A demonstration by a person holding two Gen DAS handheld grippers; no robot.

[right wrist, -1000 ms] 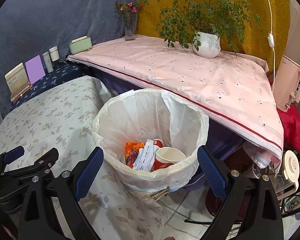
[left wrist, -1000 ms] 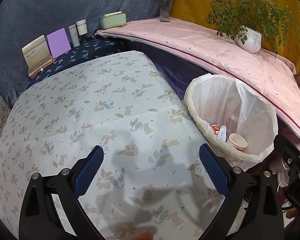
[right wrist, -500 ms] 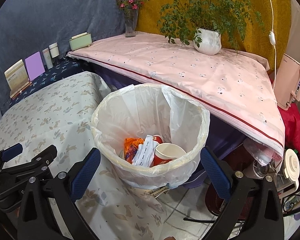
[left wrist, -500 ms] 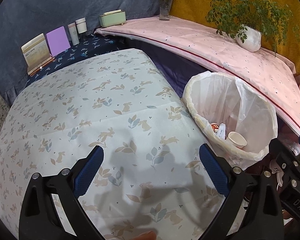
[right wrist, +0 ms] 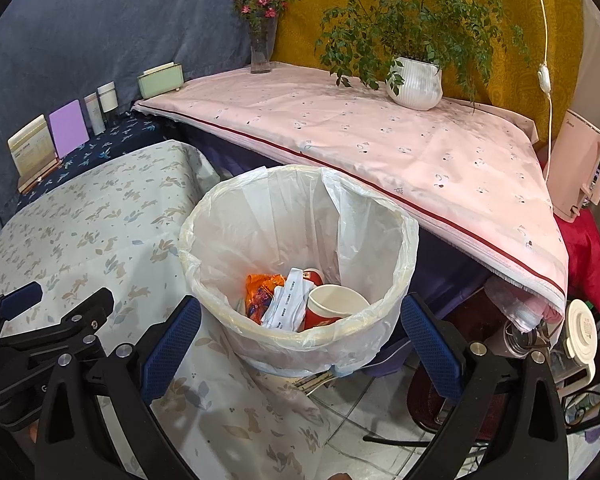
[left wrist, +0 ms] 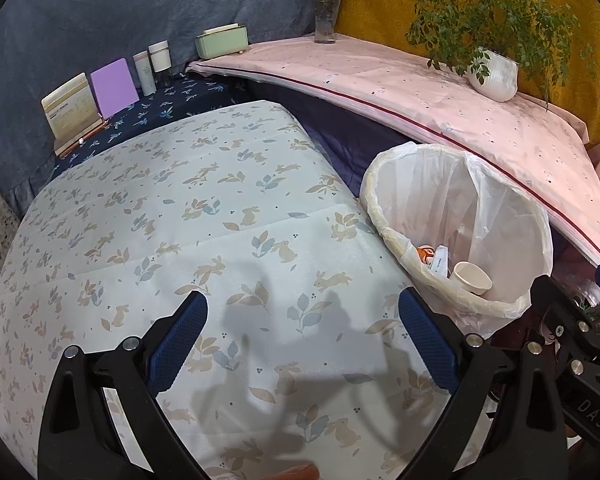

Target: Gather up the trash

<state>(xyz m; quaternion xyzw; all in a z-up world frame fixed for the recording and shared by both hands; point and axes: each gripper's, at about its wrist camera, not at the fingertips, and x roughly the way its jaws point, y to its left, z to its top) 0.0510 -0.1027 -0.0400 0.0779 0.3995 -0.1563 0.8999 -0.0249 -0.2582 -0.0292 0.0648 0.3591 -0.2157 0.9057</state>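
Both tools are held wide apart and nothing is gripped: the left gripper (left wrist: 302,334), black-framed with blue-padded fingers, is poised over the pale rabbit-and-leaf patterned tablecloth (left wrist: 172,232), and the right gripper (right wrist: 300,336), of the same build, is spread in front of the round bin lined with a white plastic bag (right wrist: 380,208). Inside the bin, a red paper cup with a white interior (right wrist: 336,304) is seen lying on its side, touching crumpled white paper slips (right wrist: 288,304) and a crinkled orange wrapper (right wrist: 260,288). Just beyond the bin, a pink cloth with a red stripe (right wrist: 380,140) is draped over a ledge. Farther back, a leafy green plant in a white ribbed pot (right wrist: 416,84) and a glass vase of pink flowers (right wrist: 260,48) are stood on it.
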